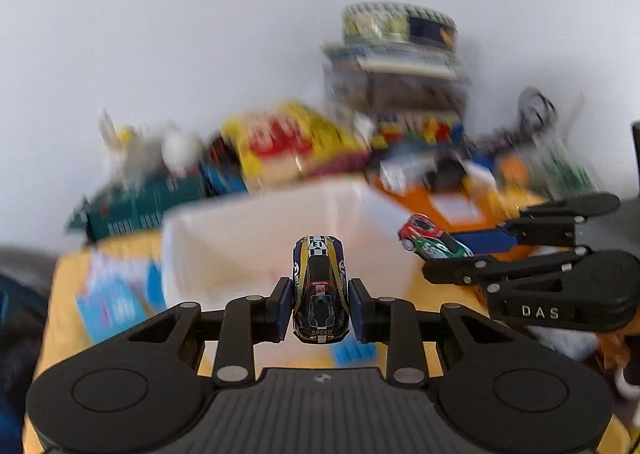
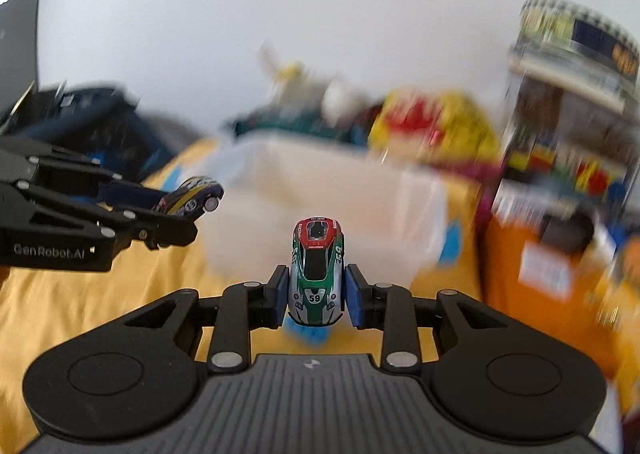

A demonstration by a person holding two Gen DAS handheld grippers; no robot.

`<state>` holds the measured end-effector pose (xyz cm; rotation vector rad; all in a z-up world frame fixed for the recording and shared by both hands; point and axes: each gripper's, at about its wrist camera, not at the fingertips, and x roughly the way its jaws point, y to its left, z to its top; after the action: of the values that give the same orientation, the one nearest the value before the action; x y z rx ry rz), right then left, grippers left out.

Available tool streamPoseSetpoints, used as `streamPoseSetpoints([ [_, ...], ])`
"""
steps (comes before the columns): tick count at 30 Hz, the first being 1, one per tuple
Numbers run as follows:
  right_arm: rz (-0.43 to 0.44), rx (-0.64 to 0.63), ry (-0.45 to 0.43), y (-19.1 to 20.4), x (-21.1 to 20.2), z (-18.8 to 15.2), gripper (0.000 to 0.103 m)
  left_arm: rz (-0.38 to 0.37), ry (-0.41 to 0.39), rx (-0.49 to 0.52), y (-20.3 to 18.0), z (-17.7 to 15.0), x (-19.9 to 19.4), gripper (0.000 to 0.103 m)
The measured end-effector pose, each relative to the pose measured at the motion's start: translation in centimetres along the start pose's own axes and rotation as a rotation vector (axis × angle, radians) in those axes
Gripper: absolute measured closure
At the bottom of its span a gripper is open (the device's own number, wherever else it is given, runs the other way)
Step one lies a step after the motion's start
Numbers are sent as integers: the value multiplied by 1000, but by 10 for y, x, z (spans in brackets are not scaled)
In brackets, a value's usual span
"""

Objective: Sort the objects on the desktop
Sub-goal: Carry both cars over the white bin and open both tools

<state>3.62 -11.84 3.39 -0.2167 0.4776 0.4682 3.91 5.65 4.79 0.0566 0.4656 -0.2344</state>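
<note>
While blurred, two tongs [image 1: 320, 308] [image 2: 316, 296] grip two cars [image 1: 320, 290] [image 2: 316, 278].

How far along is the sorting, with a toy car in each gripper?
Done: nothing sorted shows; the white bin's inside is too blurred to read. In hand: the left gripper grips a black and yellow car, the right gripper a green and red car, both short of the bin. Left: dropping them in, then the clutter behind.

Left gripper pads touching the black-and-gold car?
Touching. Left wrist view: both blue pads of the left gripper press the black-and-gold car's sides, no gap.
</note>
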Motion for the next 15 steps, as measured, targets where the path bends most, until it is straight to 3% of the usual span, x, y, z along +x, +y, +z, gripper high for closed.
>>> streamPoseSetpoints([
  [4,-65,32,-66,-16,23,38,70,43,-49,1,13,35,30,70],
  [9,-114,27,-65,-23,60,62,70,57,45,17,25,48,87,70],
  [15,-88,127,37,-29,103,48,69,114,178,1,34,25,133,69],
])
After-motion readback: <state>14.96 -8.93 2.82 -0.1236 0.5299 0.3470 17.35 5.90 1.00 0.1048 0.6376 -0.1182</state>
